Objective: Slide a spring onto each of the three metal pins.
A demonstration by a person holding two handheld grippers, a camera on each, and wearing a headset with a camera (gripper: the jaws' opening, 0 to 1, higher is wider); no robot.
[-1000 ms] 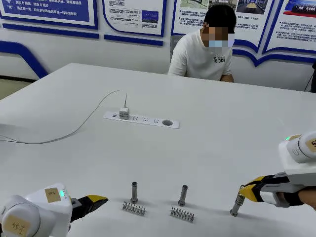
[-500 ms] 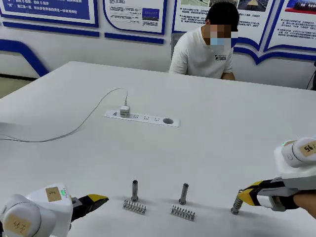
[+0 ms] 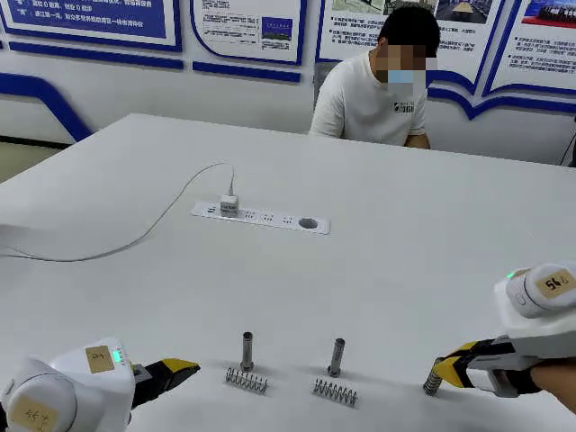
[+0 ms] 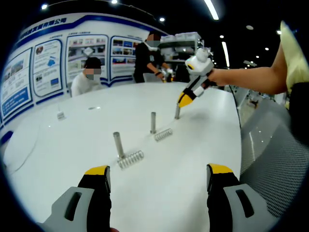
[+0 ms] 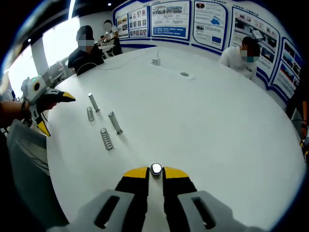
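My right hand-held gripper (image 3: 442,374), jaws closed on the third pin (image 5: 155,169) at lower right of the head view, has moved down the pin, pushing its spring (image 3: 432,383) lower; my left hand-held gripper (image 4: 158,170) gapes empty, and two springs (image 3: 246,381) (image 3: 335,391) lie on the desk (image 3: 360,270), unfitted.

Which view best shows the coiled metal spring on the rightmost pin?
The head view: the coiled metal spring shows side-on at the right hand-held gripper's tips. The left gripper view shows it small and distant; the right gripper view shows the metal pin's round top.
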